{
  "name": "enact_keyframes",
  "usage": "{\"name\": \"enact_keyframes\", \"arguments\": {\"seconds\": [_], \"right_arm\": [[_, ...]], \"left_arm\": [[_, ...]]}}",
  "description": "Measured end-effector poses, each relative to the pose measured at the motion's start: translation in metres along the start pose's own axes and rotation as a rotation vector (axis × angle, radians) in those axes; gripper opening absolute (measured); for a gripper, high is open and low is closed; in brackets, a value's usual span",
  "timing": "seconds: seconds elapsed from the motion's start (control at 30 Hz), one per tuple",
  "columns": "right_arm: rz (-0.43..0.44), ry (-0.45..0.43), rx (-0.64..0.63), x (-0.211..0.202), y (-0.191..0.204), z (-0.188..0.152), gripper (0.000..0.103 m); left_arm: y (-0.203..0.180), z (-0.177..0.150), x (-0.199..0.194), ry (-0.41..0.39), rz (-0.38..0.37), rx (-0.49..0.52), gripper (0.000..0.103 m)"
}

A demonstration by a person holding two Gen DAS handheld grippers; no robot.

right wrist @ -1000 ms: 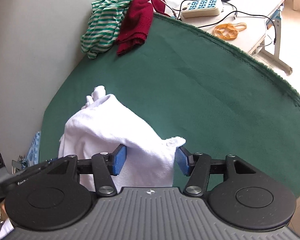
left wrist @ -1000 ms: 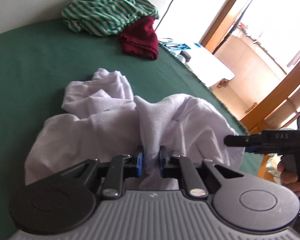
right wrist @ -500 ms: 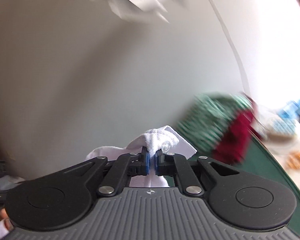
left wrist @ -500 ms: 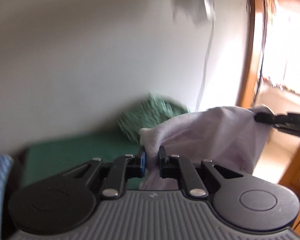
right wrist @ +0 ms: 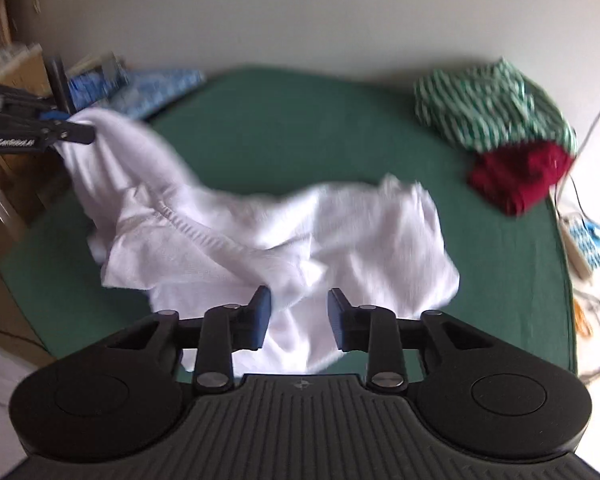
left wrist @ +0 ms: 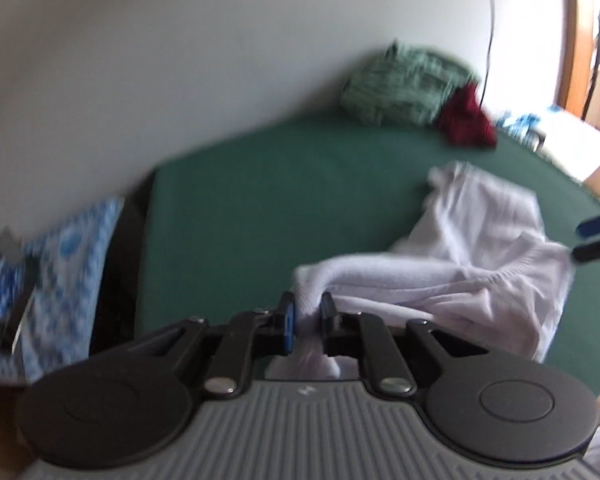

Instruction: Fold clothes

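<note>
White cloth [right wrist: 276,236] lies in a loose, bumpy heap on the green desk [right wrist: 300,128]. It is spread across the middle of the desk, and one end is lifted up.

My left claw [left wrist: 307,314] is clenched on a corner of the white cloth. I see the cloth squeezed between the two blue pads. In the right wrist view I can see this same claw off to the side, and the cloth hangs down from it to the desk like a little tent.

My right claw [right wrist: 299,312] is released. Its two blue pads are wide apart, and the white cloth sits below the gap between them. I cannot tell if the pads touch the cloth. In the left wrist view the tips of this claw show at the far edge, just beside the other end of the cloth.

At the back of the desk, near the wall, there is a green and white striped top [right wrist: 492,104] in a pile. A dark red cloth [right wrist: 520,176] is touching it, just in front. A blue and white patterned cloth [left wrist: 60,264] is past the edge of the desk on the other side. Both views are a bit blurry.
</note>
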State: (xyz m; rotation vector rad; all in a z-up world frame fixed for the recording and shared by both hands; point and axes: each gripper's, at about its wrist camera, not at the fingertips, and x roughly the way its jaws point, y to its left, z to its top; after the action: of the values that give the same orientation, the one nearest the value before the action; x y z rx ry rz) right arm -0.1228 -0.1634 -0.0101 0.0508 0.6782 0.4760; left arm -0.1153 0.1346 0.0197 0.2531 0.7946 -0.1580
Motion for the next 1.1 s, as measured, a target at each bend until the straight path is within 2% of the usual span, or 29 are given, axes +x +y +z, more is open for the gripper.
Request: {"name": "enact_keyframes", "arguments": {"seconds": [0.07, 0.17, 0.27, 0.37, 0.43, 0.5, 0.53, 0.57, 0.6, 0.7, 0.77, 0.9, 0.93, 1.0, 1.03, 1.1], "right_arm": [[-0.015, 0.068, 0.023, 0.012, 0.0, -0.012, 0.043], [-0.036, 0.159, 0.067, 0.03, 0.0, -0.029, 0.061], [-0.032, 0.149, 0.18, 0.042, 0.001, -0.027, 0.061], [0.09, 0.146, 0.246, 0.057, 0.03, -0.029, 0.061], [0.189, 0.15, 0.201, 0.069, 0.057, -0.03, 0.062], [0.193, 0.154, 0.117, 0.077, 0.083, -0.032, 0.063], [0.188, 0.121, 0.118, 0.066, 0.079, -0.029, 0.057], [0.182, 0.089, 0.119, 0.056, 0.076, -0.026, 0.02], [0.177, 0.057, 0.121, 0.045, 0.073, -0.023, 0.002], [0.161, -0.04, 0.124, 0.013, 0.063, -0.013, 0.002], [0.151, -0.104, 0.126, -0.008, 0.056, -0.007, 0.002], [0.129, -0.232, 0.13, -0.05, 0.043, 0.005, 0.003], [0.114, -0.234, 0.122, -0.055, 0.041, 0.005, 0.006], [0.035, -0.093, 0.062, -0.037, 0.05, -0.013, 0.018], [-0.005, -0.023, 0.032, -0.028, 0.054, -0.023, 0.025], [-0.083, 0.118, -0.028, -0.01, 0.062, -0.041, 0.023]], "left_arm": [[0.008, -0.012, 0.007, 0.038, 0.022, -0.017, 0.012], [0.013, -0.006, -0.015, -0.012, 0.007, -0.041, 0.012], [0.007, 0.008, -0.038, -0.094, 0.012, -0.02, 0.012], [-0.002, 0.015, -0.052, -0.155, 0.002, 0.006, 0.012], [-0.008, 0.019, -0.058, -0.192, -0.021, 0.014, 0.012], [-0.014, 0.024, -0.062, -0.224, -0.036, 0.022, 0.012], [-0.015, 0.027, -0.063, -0.236, -0.037, 0.025, 0.012], [-0.017, 0.029, -0.063, -0.246, -0.036, 0.027, 0.012], [-0.016, 0.029, -0.063, -0.249, -0.033, 0.023, 0.013], [-0.001, 0.031, -0.068, -0.248, -0.049, -0.002, 0.017], [0.01, 0.033, -0.074, -0.265, -0.099, -0.019, 0.018], [0.01, 0.038, -0.096, -0.369, -0.124, 0.018, 0.018], [0.008, 0.039, -0.099, -0.389, -0.119, 0.039, 0.018], [0.005, 0.037, -0.093, -0.374, -0.11, 0.074, 0.017], [0.006, 0.033, -0.086, -0.338, -0.118, 0.086, 0.017], [0.006, 0.023, -0.071, -0.268, -0.132, 0.11, 0.017]]}}
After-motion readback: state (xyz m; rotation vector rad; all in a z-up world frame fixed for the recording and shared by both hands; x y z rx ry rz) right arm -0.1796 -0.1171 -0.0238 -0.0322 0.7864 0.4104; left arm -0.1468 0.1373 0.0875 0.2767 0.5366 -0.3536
